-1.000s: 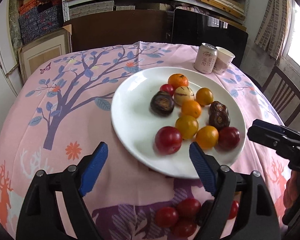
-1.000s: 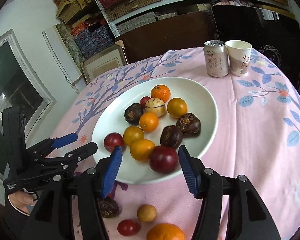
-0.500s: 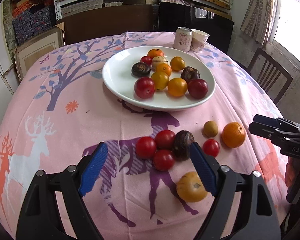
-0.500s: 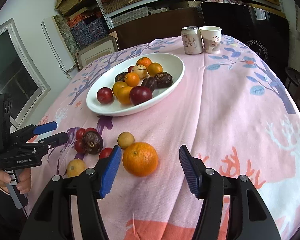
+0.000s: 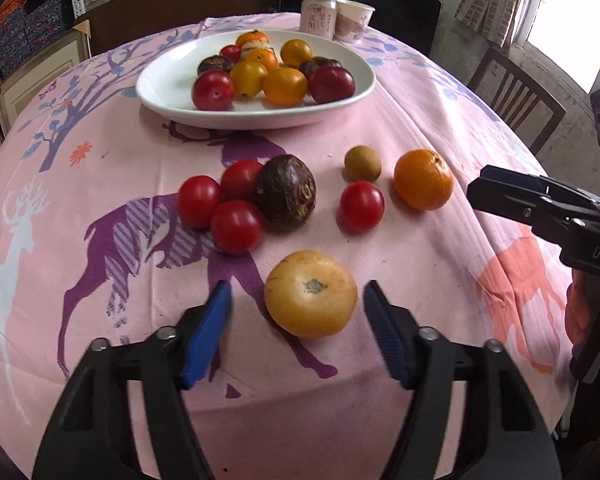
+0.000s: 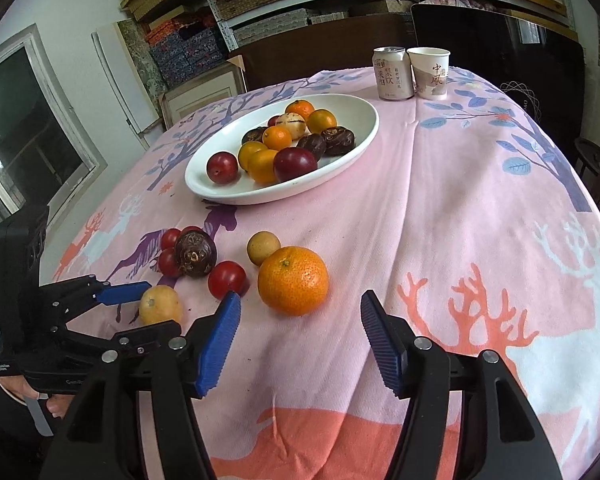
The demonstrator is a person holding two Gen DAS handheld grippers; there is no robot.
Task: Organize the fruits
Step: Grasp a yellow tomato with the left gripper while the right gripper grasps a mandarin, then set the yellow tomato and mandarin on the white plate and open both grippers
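Your left gripper (image 5: 298, 308) hangs wide open around the yellow fruit (image 5: 311, 293) on the tablecloth (image 5: 420, 128), so centre it before squeezing gently, while your right gripper (image 6: 298, 322), also wide and empty, sits just short of the orange (image 6: 293, 280).

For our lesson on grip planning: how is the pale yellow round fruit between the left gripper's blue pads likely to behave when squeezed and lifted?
The pale yellow round fruit looks smooth, so it may slip against the left gripper pads. Being rounded and loose on the pink patterned tablecloth, it could roll if nudged off-centre. Its skin seems thin; hard squeezing might bruise it.
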